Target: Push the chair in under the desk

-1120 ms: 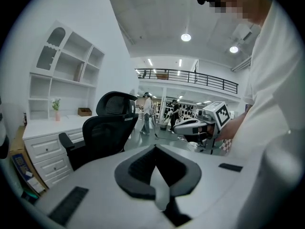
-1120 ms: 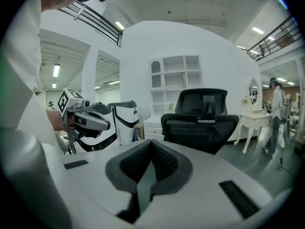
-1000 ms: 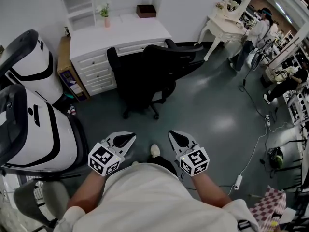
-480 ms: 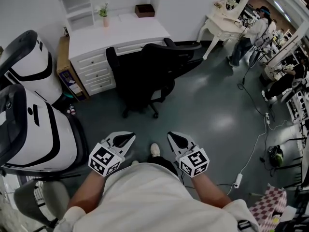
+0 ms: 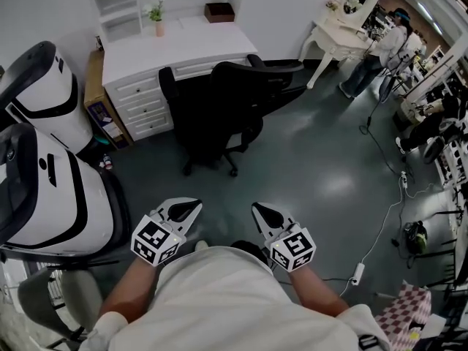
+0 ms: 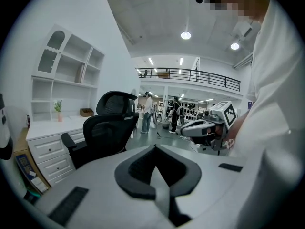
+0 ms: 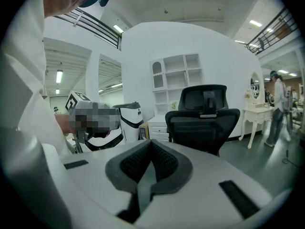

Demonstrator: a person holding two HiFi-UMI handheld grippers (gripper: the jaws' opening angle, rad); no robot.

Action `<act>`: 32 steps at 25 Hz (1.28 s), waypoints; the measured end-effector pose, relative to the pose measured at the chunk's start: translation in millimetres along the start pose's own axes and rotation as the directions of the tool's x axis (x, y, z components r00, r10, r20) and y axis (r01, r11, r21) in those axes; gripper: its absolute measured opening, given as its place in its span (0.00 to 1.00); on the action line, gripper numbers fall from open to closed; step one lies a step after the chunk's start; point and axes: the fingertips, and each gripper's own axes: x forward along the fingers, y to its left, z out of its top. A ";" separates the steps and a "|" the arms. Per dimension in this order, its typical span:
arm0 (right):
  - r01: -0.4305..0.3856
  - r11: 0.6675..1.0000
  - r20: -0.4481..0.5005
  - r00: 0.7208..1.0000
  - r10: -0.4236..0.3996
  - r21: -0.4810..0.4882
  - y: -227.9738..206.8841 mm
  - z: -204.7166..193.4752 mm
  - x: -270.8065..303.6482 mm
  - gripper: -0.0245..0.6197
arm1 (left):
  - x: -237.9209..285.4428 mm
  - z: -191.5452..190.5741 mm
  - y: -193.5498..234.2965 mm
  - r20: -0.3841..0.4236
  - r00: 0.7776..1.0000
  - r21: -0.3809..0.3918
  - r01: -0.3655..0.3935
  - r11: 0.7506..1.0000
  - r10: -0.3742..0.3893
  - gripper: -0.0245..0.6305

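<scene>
Head view: chair [image 5: 219, 112] upper centre, backrest toward lower frame, standing just in front of desk [image 5: 175, 46] at upper left. Left gripper [image 5: 184, 210] and right gripper [image 5: 265, 214] lower centre, side by side, well apart from chair, bare floor between.

Left gripper view: jaws together, nothing between. Chair left of centre, beyond tips, no contact.

Right gripper view: jaws closed, empty. Chair right of centre, above tips, backrest facing camera, untouched.
</scene>
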 end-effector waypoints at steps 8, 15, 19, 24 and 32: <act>-0.054 0.998 0.011 0.998 0.054 -0.020 -25.5 11.0 -24.9 0.05 | 28.4 24.0 -25.7 0.009 0.999 0.010 -0.037 0.999 0.037 0.03; -0.082 0.997 0.014 0.997 0.082 -0.004 -50.8 5.6 -59.7 0.05 | 43.6 35.7 -44.4 0.007 0.995 -0.002 -0.098 0.995 0.098 0.03; -0.097 0.995 0.022 0.995 0.097 0.001 -59.8 1.6 -74.7 0.05 | 56.4 30.1 -66.2 -0.014 0.994 -0.012 -0.105 0.994 0.105 0.03; -0.108 0.994 0.020 0.994 0.108 0.009 -71.8 -10.6 -98.6 0.04 | 74.6 31.2 -90.5 -0.025 0.994 -0.004 -0.109 0.994 0.109 0.03; -0.116 0.993 0.032 0.993 0.115 0.011 -92.3 -28.2 -138.2 0.04 | 108.8 29.5 -127.6 -0.016 0.993 0.000 -0.115 0.993 0.115 0.03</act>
